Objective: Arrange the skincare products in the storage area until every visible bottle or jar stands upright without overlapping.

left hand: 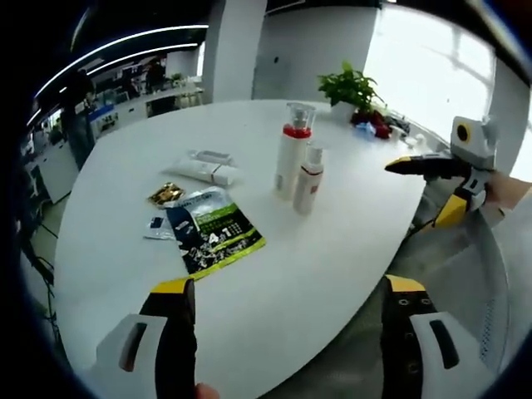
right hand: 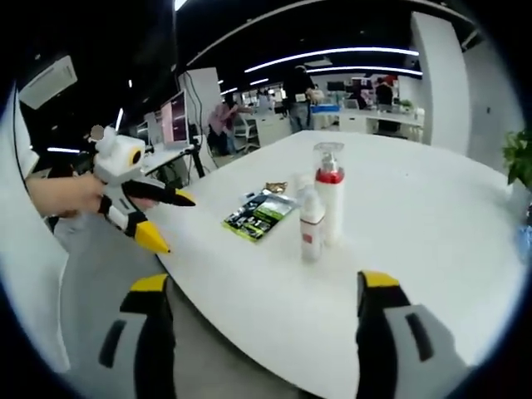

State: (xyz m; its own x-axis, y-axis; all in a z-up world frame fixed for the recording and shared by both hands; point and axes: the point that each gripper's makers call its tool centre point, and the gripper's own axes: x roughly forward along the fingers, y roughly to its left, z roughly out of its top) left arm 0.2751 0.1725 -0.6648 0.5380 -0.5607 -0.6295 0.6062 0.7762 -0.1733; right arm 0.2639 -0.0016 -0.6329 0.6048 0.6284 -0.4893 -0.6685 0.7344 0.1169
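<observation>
Two white bottles stand upright side by side on the white table (left hand: 332, 258): a tall one with a red collar and clear cap (left hand: 291, 154) (right hand: 330, 199) and a shorter one with a red label (left hand: 308, 180) (right hand: 312, 229). A white tube (left hand: 206, 171) lies flat further back. A dark green sachet (left hand: 213, 233) (right hand: 259, 215) lies flat, with small packets (left hand: 166, 195) beside it. My left gripper (left hand: 287, 332) (right hand: 158, 220) is open, short of the table edge. My right gripper (right hand: 262, 320) (left hand: 432, 187) is open too, holding nothing.
A potted green plant (left hand: 351, 86) and small red and blue items (left hand: 372, 125) sit at the table's far edge. Grey floor (right hand: 91, 274) lies beside the table. People and desks fill the office behind (right hand: 299, 91). A hand (right hand: 66, 193) holds the left gripper.
</observation>
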